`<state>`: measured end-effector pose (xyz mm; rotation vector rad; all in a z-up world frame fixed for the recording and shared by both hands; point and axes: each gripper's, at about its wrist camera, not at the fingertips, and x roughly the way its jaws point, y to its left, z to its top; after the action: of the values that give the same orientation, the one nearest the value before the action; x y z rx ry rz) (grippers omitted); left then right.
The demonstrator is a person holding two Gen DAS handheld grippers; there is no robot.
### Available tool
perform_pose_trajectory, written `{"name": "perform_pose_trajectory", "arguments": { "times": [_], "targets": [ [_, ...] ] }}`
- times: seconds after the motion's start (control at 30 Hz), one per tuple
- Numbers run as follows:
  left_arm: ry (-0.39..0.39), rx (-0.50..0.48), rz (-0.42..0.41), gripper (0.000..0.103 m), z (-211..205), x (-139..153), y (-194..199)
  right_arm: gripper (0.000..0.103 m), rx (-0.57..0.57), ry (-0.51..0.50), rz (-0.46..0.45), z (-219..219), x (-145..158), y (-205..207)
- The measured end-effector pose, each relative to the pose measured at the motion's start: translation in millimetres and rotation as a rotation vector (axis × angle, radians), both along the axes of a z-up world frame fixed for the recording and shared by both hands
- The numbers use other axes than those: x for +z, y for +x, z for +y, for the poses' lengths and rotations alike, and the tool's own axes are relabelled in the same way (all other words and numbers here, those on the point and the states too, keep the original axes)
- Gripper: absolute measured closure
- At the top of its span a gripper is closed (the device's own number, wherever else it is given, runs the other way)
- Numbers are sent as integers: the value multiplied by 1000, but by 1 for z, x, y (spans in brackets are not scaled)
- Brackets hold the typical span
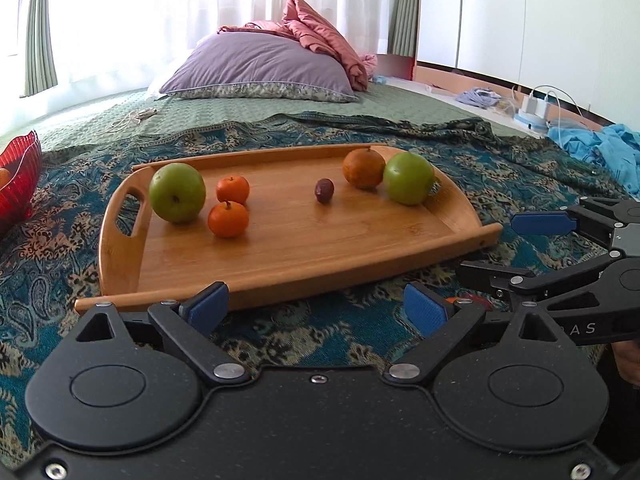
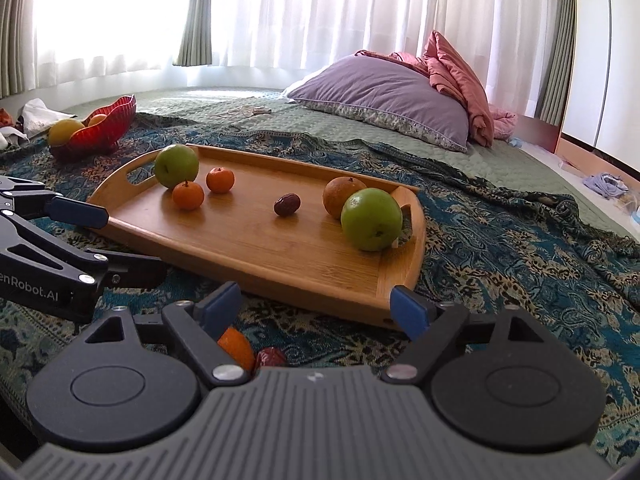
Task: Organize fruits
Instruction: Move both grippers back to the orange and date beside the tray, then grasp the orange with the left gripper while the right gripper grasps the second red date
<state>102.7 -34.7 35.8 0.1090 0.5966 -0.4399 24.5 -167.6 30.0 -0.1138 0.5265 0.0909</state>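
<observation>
A wooden tray (image 1: 300,248) lies on the patterned bedspread. On it are a green apple (image 1: 177,192) with two small oranges (image 1: 233,189) beside it, a dark date (image 1: 324,190) in the middle, and a brownish orange (image 1: 363,168) touching a second green apple (image 1: 409,178). My left gripper (image 1: 316,310) is open and holds nothing, just short of the tray's near rim. My right gripper (image 2: 316,308) is open at the tray's near right corner. Below it on the cloth lie a small orange (image 2: 238,346) and a date (image 2: 272,358), partly hidden.
A red bowl (image 2: 100,128) holding yellow fruit (image 2: 66,130) stands on the bed left of the tray (image 2: 248,240). A purple pillow (image 2: 384,96) and a pink quilt lie further back. Blue clothes (image 1: 600,148) and chargers lie at the right. The left gripper (image 2: 108,240) shows beside the tray.
</observation>
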Motion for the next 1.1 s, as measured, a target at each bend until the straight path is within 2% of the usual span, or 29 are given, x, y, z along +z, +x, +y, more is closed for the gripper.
{"name": "perform_pose_trajectory", "arguments": {
  "times": [0.4, 0.63, 0.77, 0.87, 0.9, 0.93, 1.03, 1.1],
  "targets": [
    [0, -55, 26, 8, -15, -6, -18, 13, 5, -1, 8, -11, -7, -22],
    [6, -108, 45, 7, -29, -10, -23, 13, 67, -15, 49, -15, -16, -37],
    [-11, -153, 61, 9, -39, -10, -24, 21, 67, -11, 63, -18, -20, -41],
    [-7, -168, 75, 27, -47, -12, -24, 26, 66, 4, 65, -19, -21, -42],
    [-3, -166, 85, 39, -49, -13, -23, 27, 67, 6, 64, -19, -21, -42],
    [-3, -164, 99, 47, -52, -15, -22, 27, 70, 6, 63, -18, -22, -42],
    [-44, -175, 132, 59, -55, -17, -20, 28, 82, -1, 59, -15, -23, -43],
    [-44, -173, 130, 60, -57, -18, -20, 30, 92, -11, 58, -11, -24, -43]
  ]
}}
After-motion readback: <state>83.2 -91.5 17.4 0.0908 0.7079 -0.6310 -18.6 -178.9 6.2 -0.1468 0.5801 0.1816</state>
